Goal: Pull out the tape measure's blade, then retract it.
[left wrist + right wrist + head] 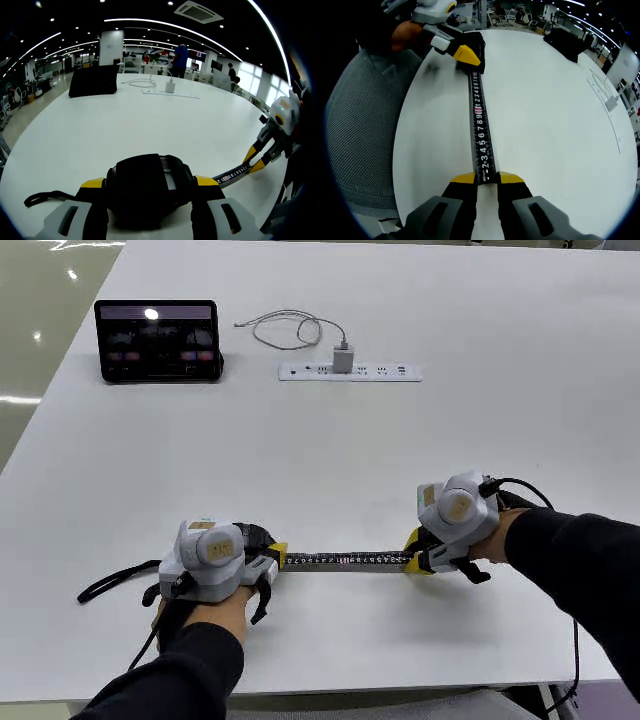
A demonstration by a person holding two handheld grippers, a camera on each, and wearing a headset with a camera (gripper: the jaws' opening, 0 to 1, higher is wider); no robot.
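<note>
Tape measure point(150, 186) is lying on the near edge of the white table point(400, 440), with the left gripper point(266, 562) clamping its black case. The right gripper point(487, 178) is pinching the blade point(480, 115) tip, with digits 2–9 reading clearly, then a red mark. A tablet point(158, 338) and a power strip point(350, 371) are sitting well behind.

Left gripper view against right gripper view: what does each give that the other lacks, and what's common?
Left gripper view: the tape measure's case close up between the tongs of the left gripper, its black strap trailing on the table. Right gripper view: readable numerals on the blade, the right gripper shut on its end, a mesh chair. Both: the blade stretched between the grippers over the white table, plus the tablet and power strip.
</note>
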